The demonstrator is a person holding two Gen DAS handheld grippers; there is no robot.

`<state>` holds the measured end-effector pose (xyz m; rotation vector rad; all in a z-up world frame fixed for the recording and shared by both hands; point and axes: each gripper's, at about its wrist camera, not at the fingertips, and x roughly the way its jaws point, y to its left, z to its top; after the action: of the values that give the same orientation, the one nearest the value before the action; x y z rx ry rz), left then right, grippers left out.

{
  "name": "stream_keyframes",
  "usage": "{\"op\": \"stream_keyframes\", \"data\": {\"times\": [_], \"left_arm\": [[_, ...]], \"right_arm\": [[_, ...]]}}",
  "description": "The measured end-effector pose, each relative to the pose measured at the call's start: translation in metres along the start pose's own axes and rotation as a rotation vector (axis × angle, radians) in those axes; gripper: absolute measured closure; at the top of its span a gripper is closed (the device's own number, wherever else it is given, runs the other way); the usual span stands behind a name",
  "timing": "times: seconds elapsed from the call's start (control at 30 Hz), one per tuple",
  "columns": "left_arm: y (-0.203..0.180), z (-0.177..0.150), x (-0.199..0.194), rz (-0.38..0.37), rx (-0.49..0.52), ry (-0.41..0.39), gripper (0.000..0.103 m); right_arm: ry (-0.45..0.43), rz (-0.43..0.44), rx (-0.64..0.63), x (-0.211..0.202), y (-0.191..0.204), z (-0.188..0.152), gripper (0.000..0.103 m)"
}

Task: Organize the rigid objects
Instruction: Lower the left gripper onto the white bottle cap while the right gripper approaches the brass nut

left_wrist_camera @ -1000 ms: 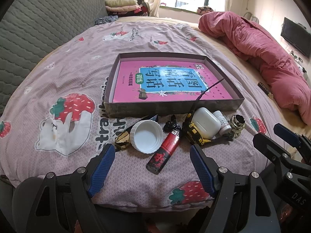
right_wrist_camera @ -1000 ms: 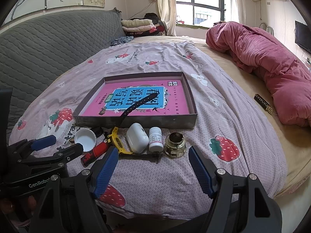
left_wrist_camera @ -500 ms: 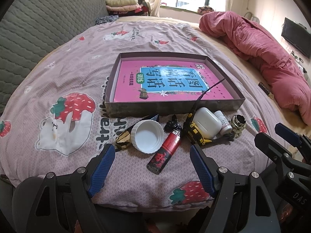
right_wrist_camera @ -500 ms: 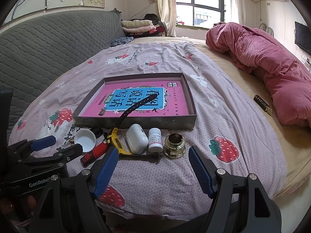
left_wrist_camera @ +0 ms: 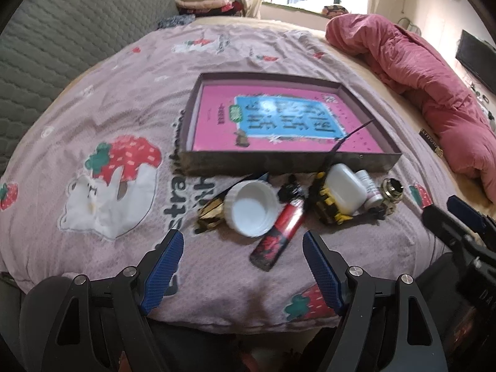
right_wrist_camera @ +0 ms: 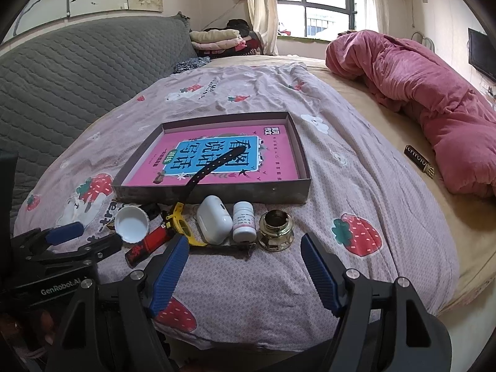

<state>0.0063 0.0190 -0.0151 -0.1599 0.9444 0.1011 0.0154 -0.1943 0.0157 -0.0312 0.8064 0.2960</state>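
We see the box [right_wrist_camera: 214, 192] on the bed [right_wrist_camera: 356, 186]; the cap [right_wrist_camera: 131, 224], case [right_wrist_camera: 214, 223] and bottle [right_wrist_camera: 244, 224] lie before it.

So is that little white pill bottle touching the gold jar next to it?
Apart. In the right wrist view, a strip of bedsheet shows between the white pill bottle and the gold jar; they stand side by side without meeting.

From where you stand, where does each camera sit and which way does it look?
Left wrist view: on the left gripper, low at the bed's near edge, facing the white cap, lighter and box; own open fingers show.
Right wrist view: on the right gripper, facing the brass jar and pill bottle; own open fingers show.
Shared: the same box and clutter, and each other's gripper.
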Motion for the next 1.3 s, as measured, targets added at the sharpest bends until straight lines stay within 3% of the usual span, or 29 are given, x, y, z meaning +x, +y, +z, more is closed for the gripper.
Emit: {"op": "stream_keyframes", "data": {"times": [0.2, 0.57, 0.67, 1.3], "left_arm": [[0.017, 0.002, 0.01, -0.026, -0.06, 0.031, 0.023], [0.015, 0.014, 0.035, -0.027, -0.066, 0.042, 0.023], [0.011, 0.018, 0.041, -0.024, -0.06, 0.04, 0.028], [-0.013, 0.024, 0.064, 0.108, -0.02, 0.036, 0.028]], "right_arm": [[0.0, -0.005, 0.025, 0.006, -0.011, 0.001, 0.029], [0.021, -0.033, 0.065, 0.028, -0.035, 0.0, 0.029], [0.031, -0.031, 0.083, 0.034, -0.039, 0.0, 0.029], [0.093, -0.026, 0.108, 0.071, -0.048, 0.001, 0.029]]}}
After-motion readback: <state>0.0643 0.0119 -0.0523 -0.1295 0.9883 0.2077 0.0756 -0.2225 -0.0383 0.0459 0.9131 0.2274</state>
